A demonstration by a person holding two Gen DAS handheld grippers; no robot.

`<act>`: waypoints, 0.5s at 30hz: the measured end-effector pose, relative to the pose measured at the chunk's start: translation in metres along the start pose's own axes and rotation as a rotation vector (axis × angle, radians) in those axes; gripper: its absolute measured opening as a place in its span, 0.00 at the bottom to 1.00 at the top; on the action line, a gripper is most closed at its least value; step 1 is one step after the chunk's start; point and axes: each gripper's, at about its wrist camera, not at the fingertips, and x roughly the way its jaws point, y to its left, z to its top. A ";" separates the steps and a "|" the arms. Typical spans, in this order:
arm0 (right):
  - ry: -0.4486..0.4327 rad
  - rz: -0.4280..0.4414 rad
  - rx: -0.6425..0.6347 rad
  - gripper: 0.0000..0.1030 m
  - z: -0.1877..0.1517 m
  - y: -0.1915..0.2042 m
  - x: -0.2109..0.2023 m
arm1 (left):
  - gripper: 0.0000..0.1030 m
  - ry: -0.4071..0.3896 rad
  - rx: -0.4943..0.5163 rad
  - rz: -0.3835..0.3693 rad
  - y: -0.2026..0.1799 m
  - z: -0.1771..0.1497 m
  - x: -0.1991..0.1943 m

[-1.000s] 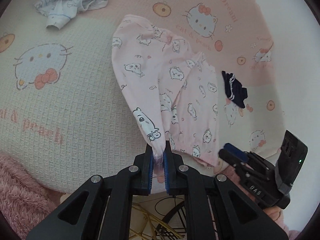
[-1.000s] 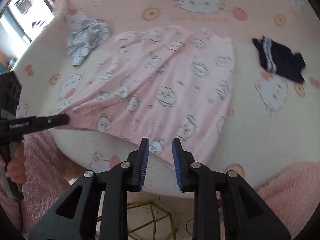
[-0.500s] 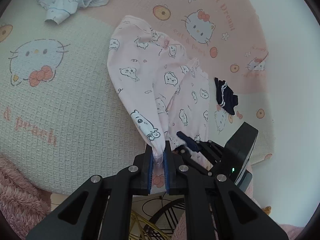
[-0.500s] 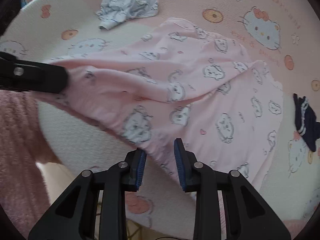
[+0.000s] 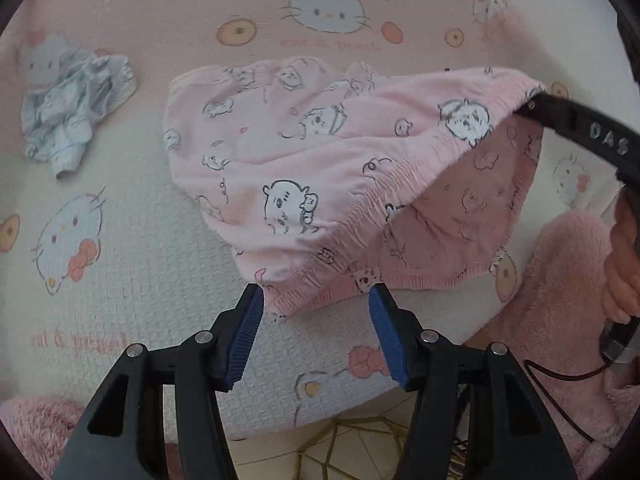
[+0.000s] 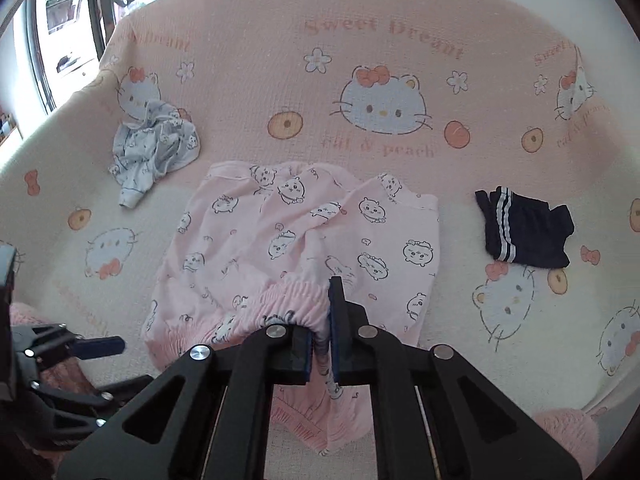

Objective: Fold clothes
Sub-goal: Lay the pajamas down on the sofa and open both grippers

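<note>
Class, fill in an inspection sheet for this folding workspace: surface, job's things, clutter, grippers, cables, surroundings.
Surface: cat-print blanket, pink and cream.
Job's things: pink printed pants, waistband lifted at one end.
Clutter: crumpled pale blue garment; folded navy striped garment.
Grippers: left hand-held gripper open at the waistband edge; right hand-held gripper shut on the waistband.
Cables: black cord by the right handle.
Surroundings: window at left; gold wire frame below.
</note>
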 end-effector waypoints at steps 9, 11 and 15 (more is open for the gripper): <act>0.021 -0.131 0.008 0.05 -0.032 -0.027 -0.011 | 0.16 -0.005 -0.094 0.190 0.024 0.006 0.019; 0.074 -0.149 0.019 0.05 -0.047 -0.037 -0.002 | 0.15 -0.003 -0.137 0.232 0.036 0.004 0.020; 0.240 -0.155 0.002 0.05 -0.078 -0.043 0.035 | 0.15 -0.014 -0.226 0.259 0.057 -0.002 0.015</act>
